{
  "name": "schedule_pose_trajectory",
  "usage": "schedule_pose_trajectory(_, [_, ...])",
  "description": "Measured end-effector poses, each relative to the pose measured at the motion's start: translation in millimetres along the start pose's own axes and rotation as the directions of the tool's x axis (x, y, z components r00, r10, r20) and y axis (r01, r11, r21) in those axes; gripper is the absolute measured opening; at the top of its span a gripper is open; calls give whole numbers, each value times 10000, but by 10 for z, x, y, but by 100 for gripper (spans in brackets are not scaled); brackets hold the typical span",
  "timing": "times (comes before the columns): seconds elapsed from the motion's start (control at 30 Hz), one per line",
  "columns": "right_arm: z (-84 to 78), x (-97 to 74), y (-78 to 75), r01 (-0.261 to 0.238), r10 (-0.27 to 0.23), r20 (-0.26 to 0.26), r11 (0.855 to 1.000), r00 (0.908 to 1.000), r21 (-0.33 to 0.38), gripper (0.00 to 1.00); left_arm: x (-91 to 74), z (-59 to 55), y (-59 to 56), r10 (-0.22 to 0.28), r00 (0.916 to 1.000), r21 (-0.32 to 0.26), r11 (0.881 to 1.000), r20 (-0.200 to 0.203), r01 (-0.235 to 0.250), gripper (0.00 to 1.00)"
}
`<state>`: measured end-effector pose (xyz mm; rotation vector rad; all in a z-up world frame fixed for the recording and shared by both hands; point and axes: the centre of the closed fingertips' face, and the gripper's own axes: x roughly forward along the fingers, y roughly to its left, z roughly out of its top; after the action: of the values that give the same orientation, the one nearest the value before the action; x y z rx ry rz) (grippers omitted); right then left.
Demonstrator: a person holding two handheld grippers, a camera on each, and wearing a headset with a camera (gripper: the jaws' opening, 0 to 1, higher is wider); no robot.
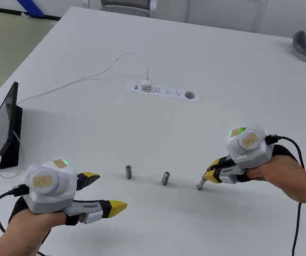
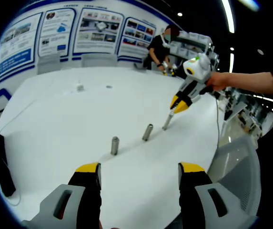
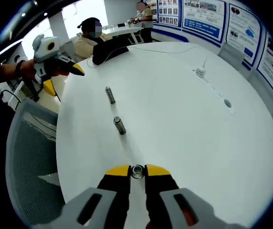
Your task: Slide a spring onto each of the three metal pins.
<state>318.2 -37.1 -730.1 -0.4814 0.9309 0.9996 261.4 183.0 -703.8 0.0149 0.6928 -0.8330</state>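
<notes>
Three small metal pins stand in a row on the white table (image 1: 142, 138). The left pin (image 1: 128, 172) and the middle pin (image 1: 165, 178) each carry a coiled spring; in the right gripper view they are the left pin (image 3: 110, 94) and the middle pin (image 3: 119, 125). My right gripper (image 1: 210, 174) is shut on the spring (image 3: 137, 171) at the top of the right pin (image 1: 201, 184), which leans a little. My left gripper (image 1: 106, 193) hovers open in front of the row, holding nothing. In its own view the pins (image 2: 147, 132) lie ahead and the right gripper (image 2: 179, 103) is on the third.
A white power strip (image 1: 161, 92) with a plugged charger lies behind the pins. A dark tablet (image 1: 6, 128) stands at the left edge with a cable running to the strip. A grey curved band (image 1: 305, 48) lies far right. A mesh chair (image 3: 31, 157) stands by the table.
</notes>
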Motion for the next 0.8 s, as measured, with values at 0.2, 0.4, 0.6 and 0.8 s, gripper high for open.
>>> schedule_pose_trajectory(0.2, [-25,55,-12,-22,22,-76,10000,10000,-52,13,14,-2,-24,-42,10000,-3,10000,-63,42,66])
schedule_pose_trajectory(0.4, [-47,99,-1,-69,68,-131,10000,9999,-72,13,28,0,-49,-82,10000,-46,10000,-46,82,66])
schedule_pose_trajectory(0.6, [-76,149,8,-116,113,-219,9998,9997,-138,13,37,-30,-88,-175,9997,24,9998,-146,175,65])
schedule_pose_trajectory(0.8, [-110,209,13,-100,98,-260,9999,9996,-102,13,12,-43,-83,-140,9998,-8,9999,-161,140,65])
